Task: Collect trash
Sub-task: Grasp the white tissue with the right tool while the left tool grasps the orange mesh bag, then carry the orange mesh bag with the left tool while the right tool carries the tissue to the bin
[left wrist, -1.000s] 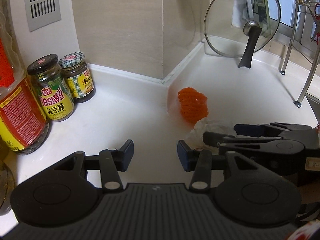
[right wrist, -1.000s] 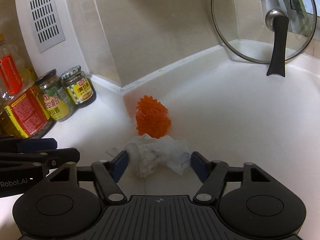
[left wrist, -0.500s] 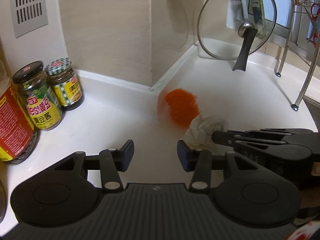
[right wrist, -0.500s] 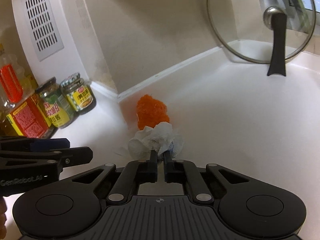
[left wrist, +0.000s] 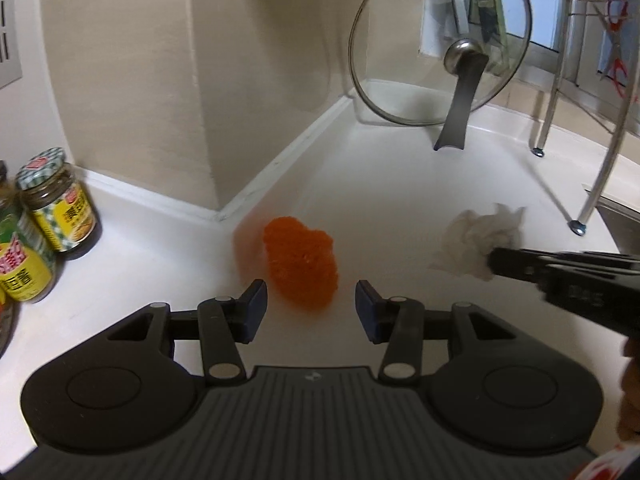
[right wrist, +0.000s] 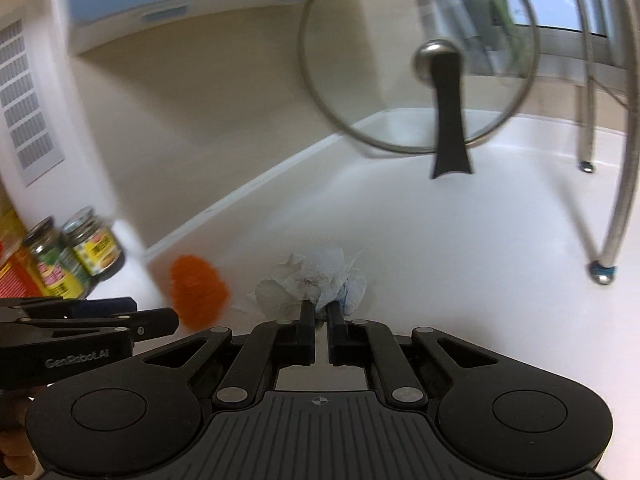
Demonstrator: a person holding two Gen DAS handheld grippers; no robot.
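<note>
Both fingers of the right gripper (right wrist: 318, 312) are pinched together on a crumpled white paper tissue (right wrist: 316, 280), which sticks out past their tips and hangs clear of the counter in the left wrist view. Fingers of the left gripper (left wrist: 311, 304) stand apart with nothing between the pads; they point at an orange knobbly mesh scrubber (left wrist: 301, 264) lying on the counter just ahead of them.

From largest to smallest, the scene runs so. A white glossy countertop (left wrist: 400, 208) fills the lower part of both views and meets a beige tiled wall (left wrist: 132, 80) at a corner edged with a white strip. A round glass pan lid with a metal rim and a black handle (left wrist: 440, 44) leans upright against the wall at the far end. To its right stand the chrome legs of a wire rack (left wrist: 604, 168). At the left edge two glass jars with yellow labels (left wrist: 60, 204) stand side by side, the nearer one with a green-and-white checked cap. The scrubber sits near the wall corner, well apart from the jars. The held tissue is to the scrubber's right, not touching it.
</note>
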